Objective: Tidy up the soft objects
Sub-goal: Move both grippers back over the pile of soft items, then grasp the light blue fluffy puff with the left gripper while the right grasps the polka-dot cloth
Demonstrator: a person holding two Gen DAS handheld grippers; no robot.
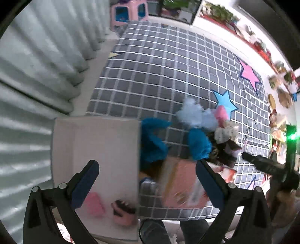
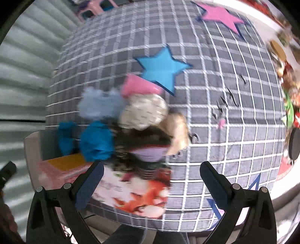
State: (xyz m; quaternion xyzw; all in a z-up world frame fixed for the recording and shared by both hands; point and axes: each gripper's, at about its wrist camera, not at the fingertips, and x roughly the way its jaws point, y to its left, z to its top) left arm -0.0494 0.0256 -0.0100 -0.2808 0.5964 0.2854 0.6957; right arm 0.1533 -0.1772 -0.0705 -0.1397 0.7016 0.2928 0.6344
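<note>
A heap of soft fluffy pieces lies on a grey checked blanket [image 1: 168, 65]: a dark blue one [image 1: 198, 144], a light blue one [image 1: 195, 114], a pink one [image 2: 138, 86], a cream dotted one [image 2: 144, 110] and a dark brown one [image 2: 142, 138]. Left of the heap stands a beige box [image 1: 105, 142] holding a pink soft piece [image 1: 95, 204] and a dark-and-pink piece [image 1: 123, 212]. My left gripper [image 1: 147, 165] is open above the box's right edge, holding nothing. My right gripper [image 2: 151, 166] is open just in front of the heap, also holding nothing.
A flat pink printed packet [image 1: 185, 185] lies under the near side of the heap. Grey curtains [image 1: 37, 75] hang to the left. A pink toy house [image 1: 129, 13] stands beyond the blanket, and cluttered shelves [image 1: 262, 52] run along the right. The right view is motion-blurred.
</note>
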